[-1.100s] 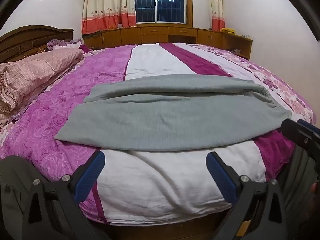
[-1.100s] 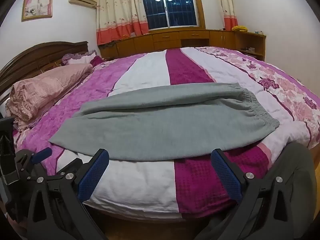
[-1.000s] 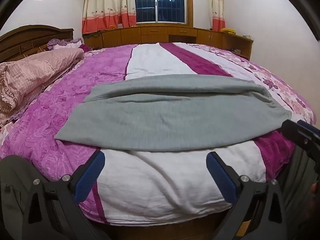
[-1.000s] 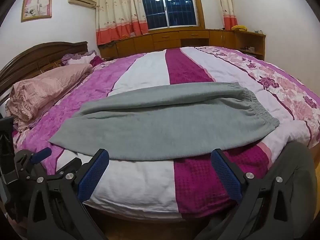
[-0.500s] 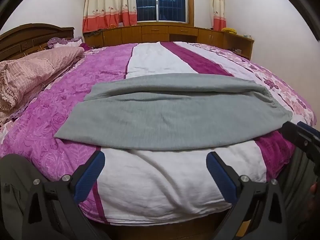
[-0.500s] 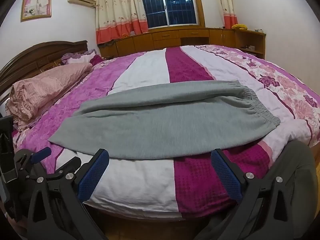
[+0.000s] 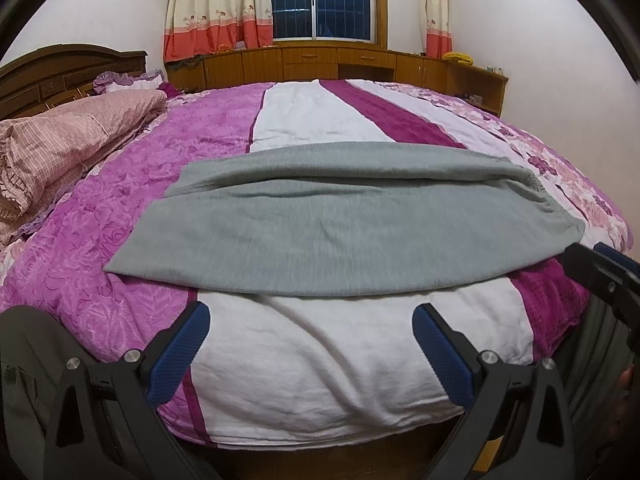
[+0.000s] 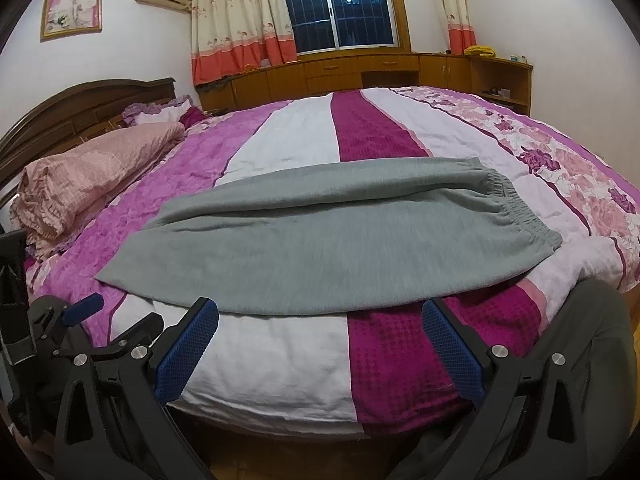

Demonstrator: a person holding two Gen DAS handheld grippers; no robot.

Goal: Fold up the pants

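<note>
Grey pants (image 7: 340, 224) lie flat across the bed, folded lengthwise with one leg on the other, the elastic waistband at the right (image 8: 516, 208) and the leg ends at the left (image 8: 120, 268). My left gripper (image 7: 310, 344) is open and empty, hovering over the bed's near edge just short of the pants' near hem. My right gripper (image 8: 320, 340) is open and empty, its tips close to the near hem. The right gripper also shows at the right edge of the left wrist view (image 7: 600, 276), and the left gripper at the left edge of the right wrist view (image 8: 60, 320).
The bed has a striped pink, white and purple cover (image 7: 320, 360). A folded pink quilt (image 7: 60, 144) and pillows lie at the left by the wooden headboard (image 8: 80, 108). Wooden cabinets (image 8: 380, 72) line the far wall under a window. A person's dark trouser leg (image 8: 592, 360) is at the right.
Both grippers have moved slightly forward toward the pants' near hem. The pants have not moved and both grippers stay open.
</note>
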